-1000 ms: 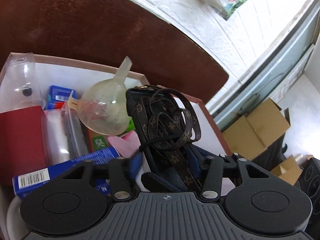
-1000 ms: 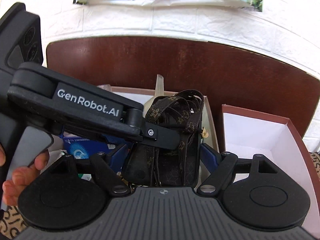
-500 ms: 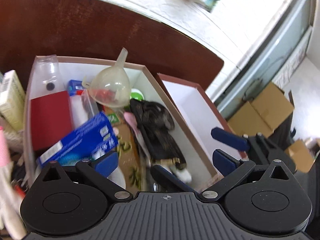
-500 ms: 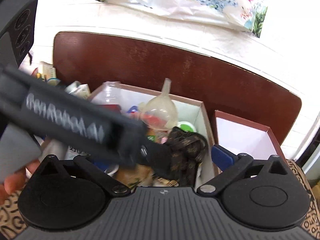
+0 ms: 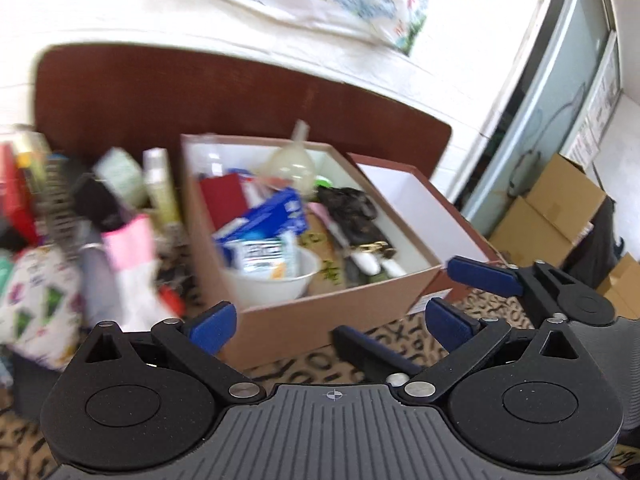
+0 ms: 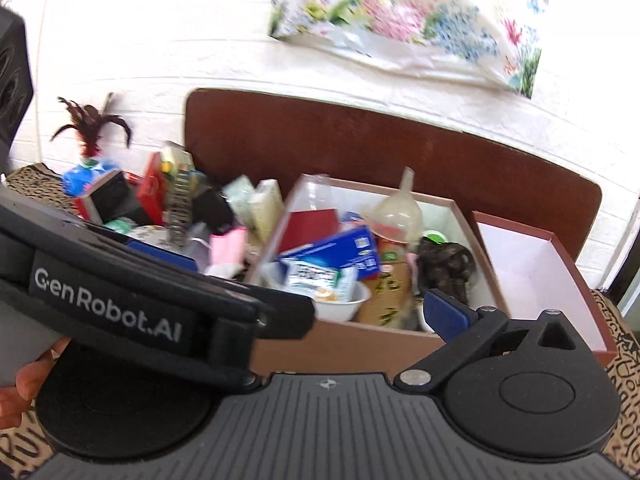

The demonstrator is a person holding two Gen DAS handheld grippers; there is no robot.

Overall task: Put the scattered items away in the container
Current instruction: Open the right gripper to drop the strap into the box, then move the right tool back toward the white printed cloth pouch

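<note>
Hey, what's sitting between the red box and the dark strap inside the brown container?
In the right wrist view, a blue carton and a clear funnel lie between the red box and the dark strap.

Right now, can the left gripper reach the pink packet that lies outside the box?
Probably yes. The left gripper is open and empty, and the pink packet lies on top of the pile left of the box, with nothing over it.

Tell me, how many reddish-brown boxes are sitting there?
2. The full box stands in the middle, packed with things. The empty box, white inside, touches its right side. Clutter on the left could hide another.
</note>
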